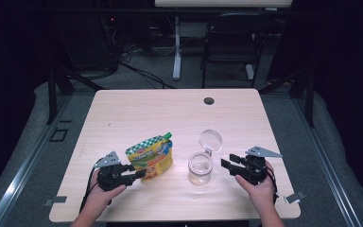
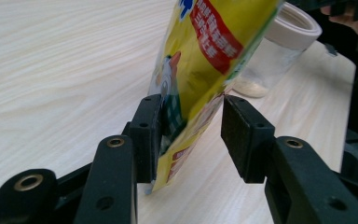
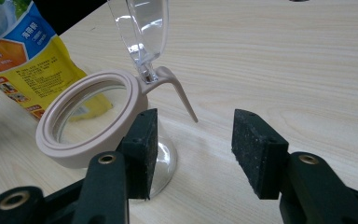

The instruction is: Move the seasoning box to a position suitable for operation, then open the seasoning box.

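A yellow stand-up pouch point(image 1: 150, 158) with a green cap leans on the table, left of centre. My left gripper point(image 1: 139, 174) is at its lower corner. In the left gripper view the pouch point(image 2: 205, 56) runs between the jaws of that gripper point(image 2: 191, 130). One pad lies against it, and a gap shows along most of the other. A clear jar point(image 1: 200, 169) with a beige rim stands to the right, its clear lid point(image 1: 210, 139) flipped up. My right gripper point(image 1: 227, 161) is open beside the jar point(image 3: 93, 121), nothing between its fingertips point(image 3: 193, 149).
The wooden table point(image 1: 123, 113) has a round cable hole point(image 1: 209, 100) near its far edge. Beyond it stand a black chair point(image 1: 231, 42) and a white desk leg point(image 1: 177, 47). The person's two hands come in at the near edge.
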### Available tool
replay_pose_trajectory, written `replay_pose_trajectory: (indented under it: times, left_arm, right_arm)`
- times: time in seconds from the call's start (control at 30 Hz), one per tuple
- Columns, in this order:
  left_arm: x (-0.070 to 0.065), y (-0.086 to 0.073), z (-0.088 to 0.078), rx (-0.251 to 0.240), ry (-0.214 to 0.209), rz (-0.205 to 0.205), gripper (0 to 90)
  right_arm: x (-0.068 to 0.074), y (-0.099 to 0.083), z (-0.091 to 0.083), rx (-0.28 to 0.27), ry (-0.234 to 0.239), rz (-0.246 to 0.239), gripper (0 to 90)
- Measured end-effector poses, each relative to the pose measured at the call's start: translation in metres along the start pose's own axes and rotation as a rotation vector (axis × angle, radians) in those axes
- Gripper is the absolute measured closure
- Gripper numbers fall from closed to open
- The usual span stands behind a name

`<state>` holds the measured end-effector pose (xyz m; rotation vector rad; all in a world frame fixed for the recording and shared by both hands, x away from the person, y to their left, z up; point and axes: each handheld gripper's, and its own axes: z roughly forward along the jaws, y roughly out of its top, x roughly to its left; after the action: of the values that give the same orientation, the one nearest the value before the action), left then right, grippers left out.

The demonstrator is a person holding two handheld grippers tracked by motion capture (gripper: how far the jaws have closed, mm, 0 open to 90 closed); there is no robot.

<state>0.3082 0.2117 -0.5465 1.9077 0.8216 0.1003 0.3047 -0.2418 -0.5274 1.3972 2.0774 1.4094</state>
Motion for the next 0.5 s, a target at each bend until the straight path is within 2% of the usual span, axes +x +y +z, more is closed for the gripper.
replay_pose_trajectory:
  times: [0.1, 0.27, 0.5]
  left_arm:
    - [-0.0029, 0.0003, 0.0021, 0.006, -0.001, 0.009, 58.3]
    - [-0.0038, 0.0004, 0.0048, 0.007, 0.006, 0.002, 55.9]
    - [-0.0022, 0.0002, 0.0107, 0.032, -0.001, -0.037, 50.1]
  right_arm:
    - [-0.0003, 0.0000, -0.0001, -0.003, 0.002, 0.004, 50.8]
    - [0.0014, 0.0000, 0.0016, 0.002, 0.005, -0.002, 50.7]
    - [0.0013, -0.0004, 0.0001, 0.005, 0.000, -0.010, 50.5]
